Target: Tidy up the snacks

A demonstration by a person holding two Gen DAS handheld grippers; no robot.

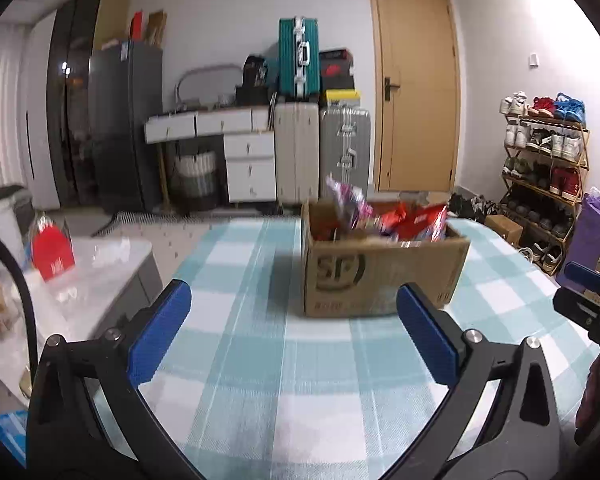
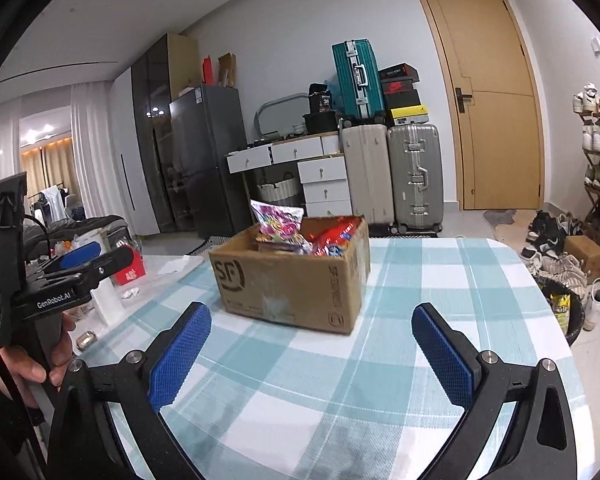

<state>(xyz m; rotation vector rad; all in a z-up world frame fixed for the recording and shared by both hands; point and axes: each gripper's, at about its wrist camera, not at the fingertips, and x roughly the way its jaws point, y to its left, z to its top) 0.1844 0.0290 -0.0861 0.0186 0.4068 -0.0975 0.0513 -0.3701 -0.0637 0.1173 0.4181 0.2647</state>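
A checked tabletop fills the left wrist view; the box of snacks stands ahead, and the left gripper has its fingers spread, empty. In the right wrist view the box sits left of centre, and the right gripper is likewise released, holding nothing.

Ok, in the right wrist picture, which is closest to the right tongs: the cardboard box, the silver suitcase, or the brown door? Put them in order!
From the right tongs, open over the checked tablecloth:
1. Cardboard box, on the table just ahead, slightly left, full of snacks.
2. Silver suitcase, on the floor beyond the table.
3. Brown door, in the far wall, up to the right.
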